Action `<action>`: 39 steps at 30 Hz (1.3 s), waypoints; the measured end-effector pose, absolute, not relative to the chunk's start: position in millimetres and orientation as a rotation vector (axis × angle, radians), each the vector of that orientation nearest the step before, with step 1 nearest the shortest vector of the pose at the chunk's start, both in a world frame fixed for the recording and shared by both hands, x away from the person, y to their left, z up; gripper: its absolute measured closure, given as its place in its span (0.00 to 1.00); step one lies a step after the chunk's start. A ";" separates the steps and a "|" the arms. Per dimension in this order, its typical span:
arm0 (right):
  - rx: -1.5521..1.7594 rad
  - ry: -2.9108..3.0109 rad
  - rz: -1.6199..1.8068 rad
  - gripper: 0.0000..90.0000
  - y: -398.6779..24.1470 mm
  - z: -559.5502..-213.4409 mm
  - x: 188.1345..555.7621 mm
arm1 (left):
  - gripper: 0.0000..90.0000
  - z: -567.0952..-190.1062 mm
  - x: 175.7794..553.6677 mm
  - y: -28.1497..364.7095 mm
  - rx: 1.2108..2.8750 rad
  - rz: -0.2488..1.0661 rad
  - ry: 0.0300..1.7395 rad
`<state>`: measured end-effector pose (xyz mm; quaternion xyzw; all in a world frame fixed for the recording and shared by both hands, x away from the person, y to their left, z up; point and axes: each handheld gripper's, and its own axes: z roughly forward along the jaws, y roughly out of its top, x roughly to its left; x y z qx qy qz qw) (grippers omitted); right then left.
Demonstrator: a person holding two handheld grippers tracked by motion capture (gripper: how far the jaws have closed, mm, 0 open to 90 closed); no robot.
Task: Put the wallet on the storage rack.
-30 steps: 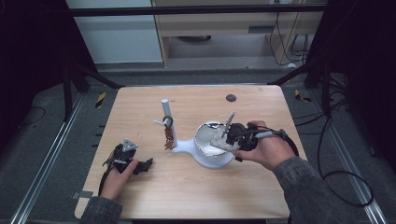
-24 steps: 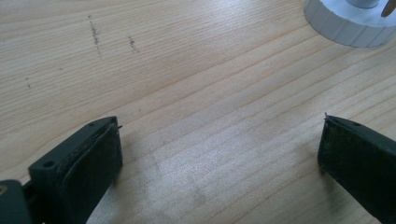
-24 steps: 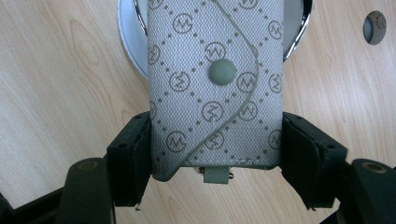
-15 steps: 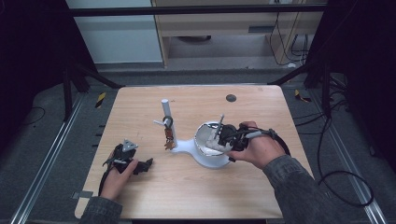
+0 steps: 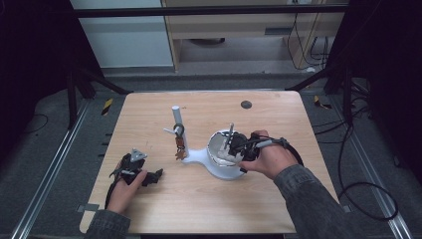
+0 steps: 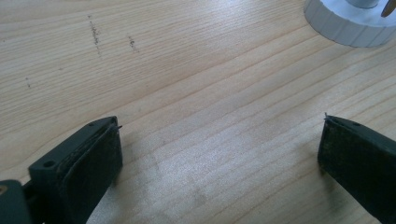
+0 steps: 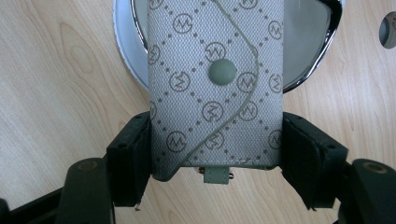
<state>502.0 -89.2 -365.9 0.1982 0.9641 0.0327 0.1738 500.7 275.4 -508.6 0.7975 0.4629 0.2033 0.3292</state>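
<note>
The left gripper [image 5: 149, 177] rests on the pale wooden table [image 5: 149, 119] at the person's left, its jaws wide apart with nothing between them. In the left gripper view its two black pads [image 6: 93, 163] are matte and slab-shaped, and only fine straight wood grain with a few dark scuffs lies in the gap. Ahead of it and off toward its right jaw, the ribbed white edge of a round base [image 6: 348, 28] is cut off by the top of the picture.

That base belongs to a white stand [image 5: 191, 155] with an upright post [image 5: 176, 117] and a side peg from which small brownish, metallic pieces [image 5: 179, 144] hang; they are too small to make out.

Further right, the right gripper [image 5: 238, 145] is clamped on a grey key pouch [image 7: 215, 84], one jaw on each long side. The pouch is woven canvas, printed with a diamond grid of dots and circled monograms, with a curved flap closed by a round matte snap. A small tab with a metal pin juts from its near end. Its far end runs out of the top of the right gripper view. Just beyond the jaws, behind the pouch, lies a shallow white dish [image 7: 126, 51] with a shiny chromed rim, most of it hidden by the pouch.
</note>
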 end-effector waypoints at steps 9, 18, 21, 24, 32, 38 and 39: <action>0.566 2.737 0.072 0.34 -84.2 -368.1 506.7 | 0.00 -508.6 500.7 275.3 2.087 0.531 1.212; 0.557 2.739 0.056 0.34 -79.3 -370.9 510.8 | 0.00 -508.6 500.7 275.3 2.087 0.531 1.212; 0.560 2.740 0.050 0.34 -78.2 -371.7 511.8 | 0.00 -508.6 500.6 275.3 2.087 0.531 1.212; 0.554 2.743 0.046 0.34 -77.1 -373.2 513.2 | 0.00 -508.6 500.6 275.3 2.087 0.531 1.212; 0.550 2.744 0.040 0.34 -73.4 -375.2 515.6 | 0.00 -508.6 500.6 275.3 2.087 0.531 1.212; 0.551 2.746 0.030 0.34 -72.0 -375.7 517.8 | 0.00 -508.5 500.6 275.4 2.087 0.531 1.212; 0.558 2.746 0.033 0.34 -71.4 -376.0 517.5 | 0.00 -508.5 500.6 275.3 2.087 0.531 1.212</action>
